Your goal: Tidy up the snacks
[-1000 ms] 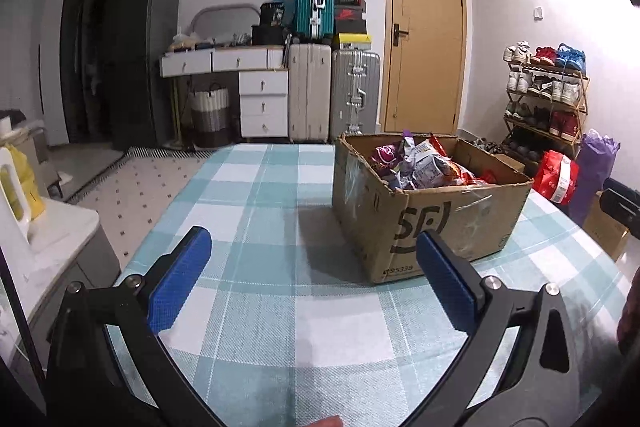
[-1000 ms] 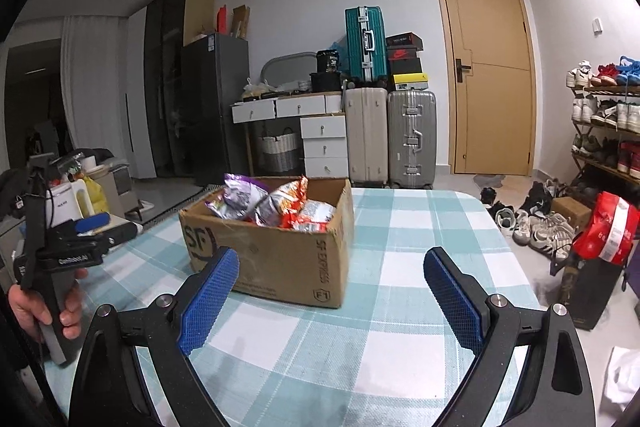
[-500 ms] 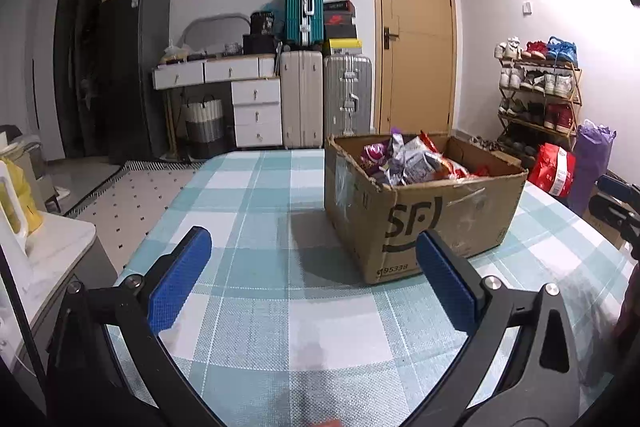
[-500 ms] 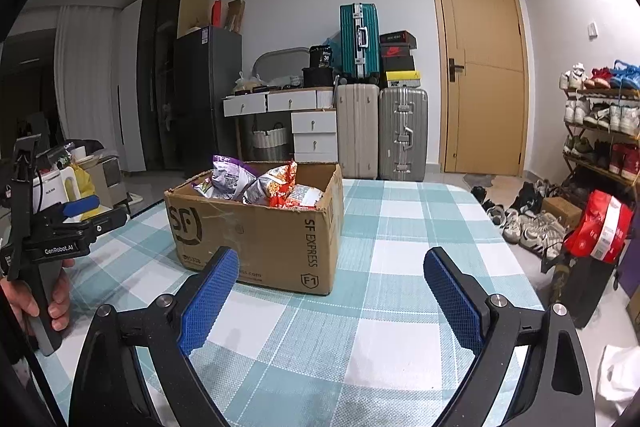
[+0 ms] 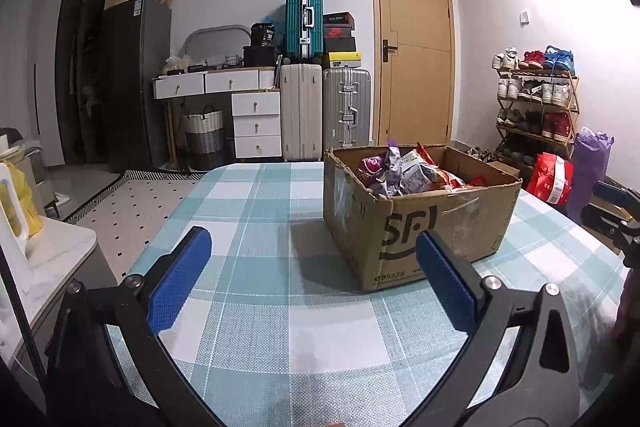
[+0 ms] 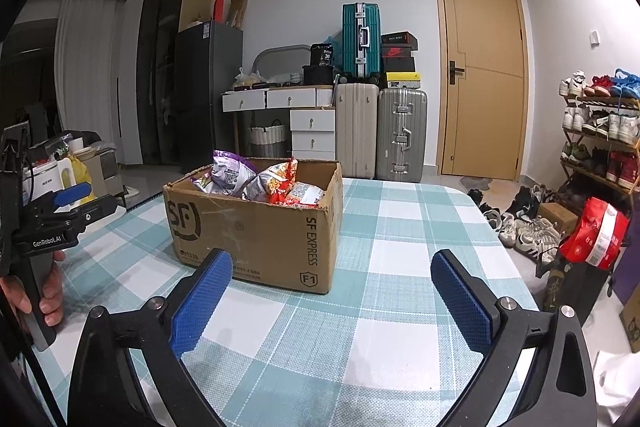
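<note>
Left gripper and right gripper, both black-framed with blue textured pads, hover over the teal-and-white checked tablecloth, jaws spread wide apart and empty. Just ahead, the open brown cardboard SF Express box sits on the cloth, filled with purple, silver and red snack bags standing above its rim. Beyond the table: beige and silver hard-shell suitcases, tan wooden door.
</note>
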`<state>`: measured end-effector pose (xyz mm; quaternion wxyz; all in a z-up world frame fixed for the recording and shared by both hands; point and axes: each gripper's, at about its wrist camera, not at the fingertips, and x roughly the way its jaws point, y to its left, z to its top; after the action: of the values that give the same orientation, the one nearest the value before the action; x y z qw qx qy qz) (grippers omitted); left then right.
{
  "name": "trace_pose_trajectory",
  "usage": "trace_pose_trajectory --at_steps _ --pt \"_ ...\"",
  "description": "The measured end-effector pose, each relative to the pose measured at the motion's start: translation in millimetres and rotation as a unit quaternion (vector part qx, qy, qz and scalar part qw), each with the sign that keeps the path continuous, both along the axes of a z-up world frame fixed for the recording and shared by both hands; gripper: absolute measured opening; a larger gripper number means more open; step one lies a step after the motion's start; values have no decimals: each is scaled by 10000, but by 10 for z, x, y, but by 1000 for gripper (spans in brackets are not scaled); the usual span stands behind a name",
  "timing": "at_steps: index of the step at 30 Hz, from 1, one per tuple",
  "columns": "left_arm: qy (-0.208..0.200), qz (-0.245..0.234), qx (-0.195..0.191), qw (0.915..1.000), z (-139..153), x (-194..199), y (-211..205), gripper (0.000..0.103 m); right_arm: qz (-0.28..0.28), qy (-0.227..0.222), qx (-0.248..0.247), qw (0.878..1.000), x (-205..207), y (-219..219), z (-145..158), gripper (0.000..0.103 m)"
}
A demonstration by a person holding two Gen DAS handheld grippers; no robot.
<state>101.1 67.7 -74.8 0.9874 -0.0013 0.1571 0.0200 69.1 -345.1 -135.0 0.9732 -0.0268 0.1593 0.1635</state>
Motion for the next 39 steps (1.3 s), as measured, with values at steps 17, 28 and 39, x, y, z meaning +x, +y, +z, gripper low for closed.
trace_pose_trajectory --at_steps 17,28,39 --pt "-3 2 0 10000 -3 -3 0 102 6 -28 2 10000 4 12 -17 102" --pt "-3 5 0 10000 -5 -2 2 102 8 -25 -1 10000 6 14 -25 102" --pt "-6 2 0 10000 -8 -2 7 102 9 -17 1 10000 9 20 -34 102"
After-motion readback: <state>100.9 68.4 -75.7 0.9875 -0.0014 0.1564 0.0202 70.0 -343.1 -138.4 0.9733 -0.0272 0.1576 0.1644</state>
